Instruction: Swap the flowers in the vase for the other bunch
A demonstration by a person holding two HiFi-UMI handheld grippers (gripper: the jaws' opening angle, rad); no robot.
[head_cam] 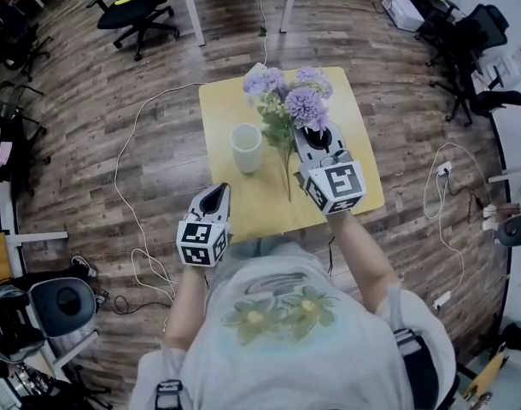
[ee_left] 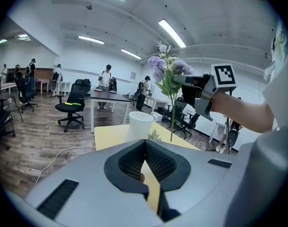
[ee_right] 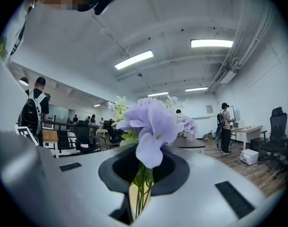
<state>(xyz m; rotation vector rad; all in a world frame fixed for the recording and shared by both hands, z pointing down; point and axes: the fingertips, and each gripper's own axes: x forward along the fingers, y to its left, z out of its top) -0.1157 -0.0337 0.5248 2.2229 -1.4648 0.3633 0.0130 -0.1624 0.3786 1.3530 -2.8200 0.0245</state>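
Purple flowers [head_cam: 296, 101] hang above the yellow worktop [head_cam: 363, 173], stems pinched between the right gripper [head_cam: 313, 135] fingers, just right of the white vase [head_cam: 246, 147], which looks empty. Left gripper [head_cam: 215, 193] hovers at the near edge, fingers pressed together on nothing. Best bet: hold the stems upright and firmly, and carry the trailing ends well clear of the vase rim so nothing tips it.

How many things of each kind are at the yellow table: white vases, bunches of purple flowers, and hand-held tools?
vase: 1
bunch of purple flowers: 1
tools, the left tool and the right tool: 2
Total: 4
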